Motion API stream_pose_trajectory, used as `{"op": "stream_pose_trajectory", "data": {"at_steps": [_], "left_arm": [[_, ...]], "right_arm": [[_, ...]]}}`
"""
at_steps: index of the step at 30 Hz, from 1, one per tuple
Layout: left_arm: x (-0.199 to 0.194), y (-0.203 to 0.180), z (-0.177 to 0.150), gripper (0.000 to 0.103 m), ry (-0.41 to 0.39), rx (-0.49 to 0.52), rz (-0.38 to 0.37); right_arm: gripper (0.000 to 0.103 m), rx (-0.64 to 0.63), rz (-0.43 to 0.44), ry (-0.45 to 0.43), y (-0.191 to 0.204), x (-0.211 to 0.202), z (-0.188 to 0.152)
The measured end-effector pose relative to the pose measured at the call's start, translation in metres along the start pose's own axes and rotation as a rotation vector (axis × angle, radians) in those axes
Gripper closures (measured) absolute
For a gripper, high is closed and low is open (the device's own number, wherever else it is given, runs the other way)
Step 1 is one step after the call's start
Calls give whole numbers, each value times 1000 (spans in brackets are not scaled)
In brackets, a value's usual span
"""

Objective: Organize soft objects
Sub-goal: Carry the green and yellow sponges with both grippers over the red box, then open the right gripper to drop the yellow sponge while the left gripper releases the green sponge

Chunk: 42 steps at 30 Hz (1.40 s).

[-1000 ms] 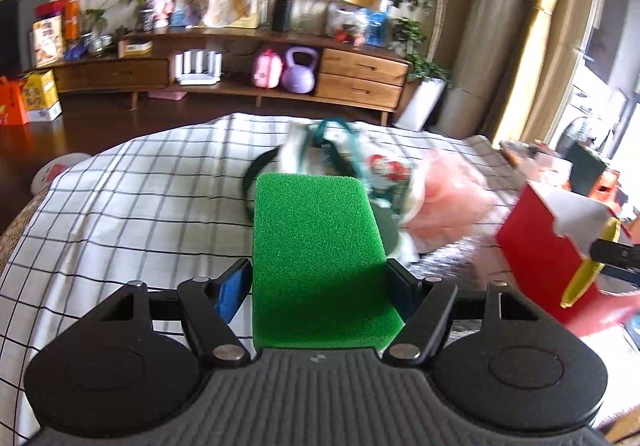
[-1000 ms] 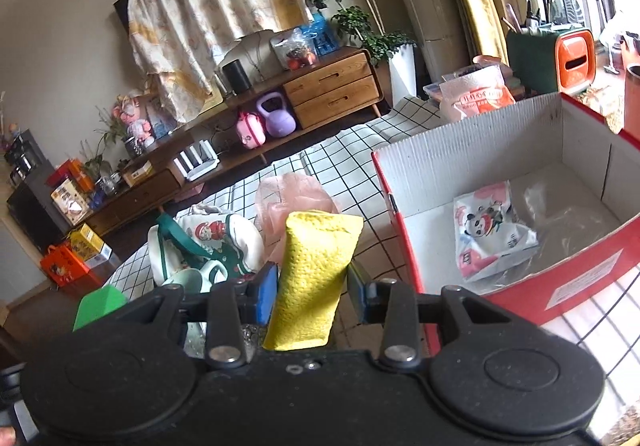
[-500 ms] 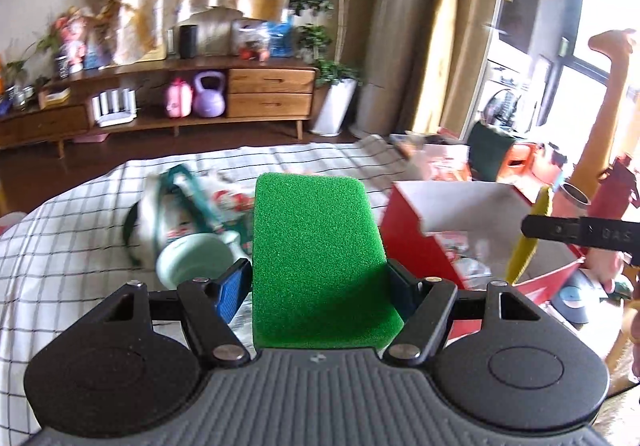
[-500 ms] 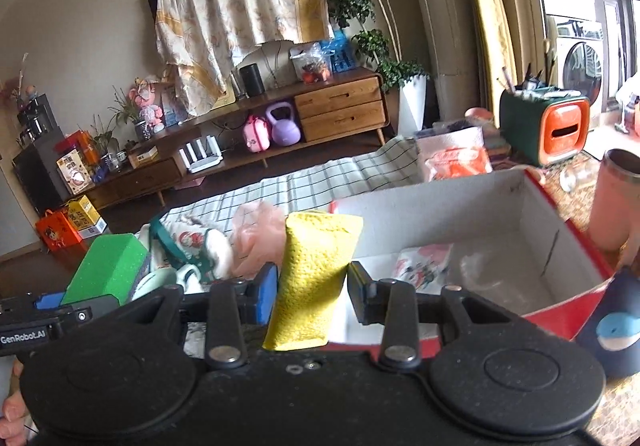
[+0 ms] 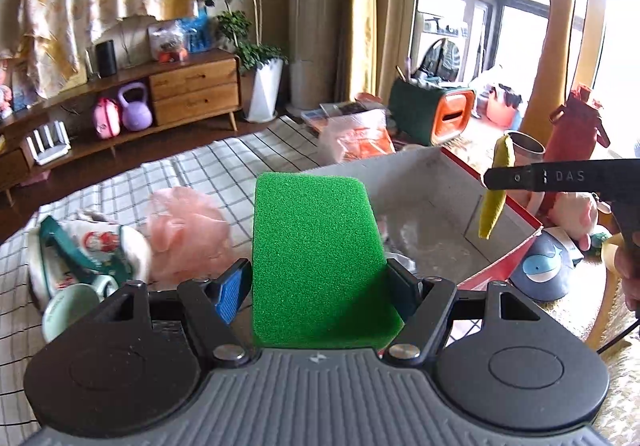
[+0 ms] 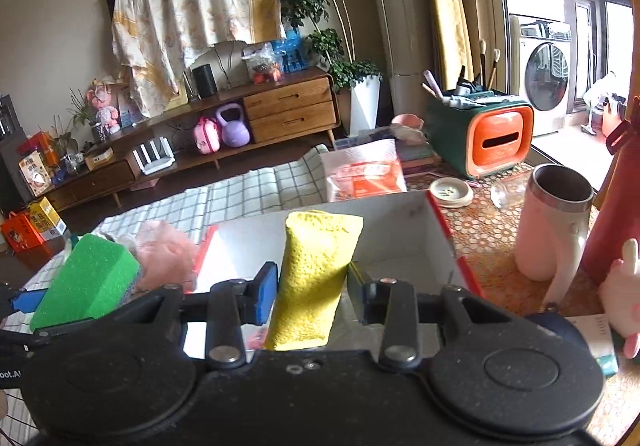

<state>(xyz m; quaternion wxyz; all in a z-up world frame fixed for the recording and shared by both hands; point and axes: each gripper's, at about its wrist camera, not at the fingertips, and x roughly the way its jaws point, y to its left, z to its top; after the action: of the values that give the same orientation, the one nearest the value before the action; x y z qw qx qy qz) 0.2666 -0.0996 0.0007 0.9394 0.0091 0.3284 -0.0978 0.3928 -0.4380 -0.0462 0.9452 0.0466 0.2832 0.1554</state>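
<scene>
Green sponge [image 5: 320, 266]: we are seeing it standing upright between the left gripper's fingers, filling the middle of the left wrist view; in the right wrist view it is showing at 9 o'clock [image 6: 86, 282].
Left gripper [image 5: 320, 286]: its jaws are pressing on both sides of the green sponge, holding it above the near edge of the box.
Yellow sponge [image 6: 316, 278]: we are seeing it held upright and slightly tilted in the right gripper; from the left wrist view it is hanging edge-on at 2 o'clock [image 5: 496, 193].
Right gripper [image 6: 314, 294]: its jaws are closing narrowly on the yellow sponge, over the box opening.
Box [image 6: 396, 221]: red outside, white inside, lying open on the table directly beyond both sponges; we are noting a packet inside, too hidden to identify.
Pink mesh pouf [image 5: 188, 230]: resting on the checked cloth [image 5: 224, 165] at 9 o'clock of the green sponge, just beside the box.
Printed bag with teal straps [image 5: 88, 246]: lying at 9 o'clock of the pouf, touching it.
Pale green cup [image 5: 68, 302]: lying just beside that bag at 8 o'clock.
Pink mug [image 6: 556, 221]: standing upright at 3 o'clock of the box, apart from it.
Orange-fronted organiser [image 6: 488, 137]: standing at 1 o'clock beyond the box, with brushes in it.
</scene>
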Motion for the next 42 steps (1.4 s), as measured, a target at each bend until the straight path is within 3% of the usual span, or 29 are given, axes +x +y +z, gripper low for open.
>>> {"op": "stream_pose_trajectory", "data": {"at_steps": [5,11,20,29,31,32,33,42], "left_arm": [[30,-23,16,31,41,14,-30],[72,-42,32,31,118,16,-68],[134,-52,42,31,217,-13,-80],[174,-59,36,31,279,-22,-78],[182,-56,35,31,305,-47,-80],[185,-56,35,31,311,-52,-81],[187,-56,34,31,314,-48,-80],[197,-57,33,30,377,-44,-87]], "right_arm": [[66,-27,-54,19,-29,18,7],[67,-88,-36,114,-47,48,6],[67,-246,20,248,-42,70,-6],[69,-257,38,317,-38,95,-15],[74,-249,40,325,-38,102,-16],[86,-240,45,334,-39,107,-16],[91,-228,49,348,-40,112,-17],[82,-207,54,359,-42,117,-22]]}}
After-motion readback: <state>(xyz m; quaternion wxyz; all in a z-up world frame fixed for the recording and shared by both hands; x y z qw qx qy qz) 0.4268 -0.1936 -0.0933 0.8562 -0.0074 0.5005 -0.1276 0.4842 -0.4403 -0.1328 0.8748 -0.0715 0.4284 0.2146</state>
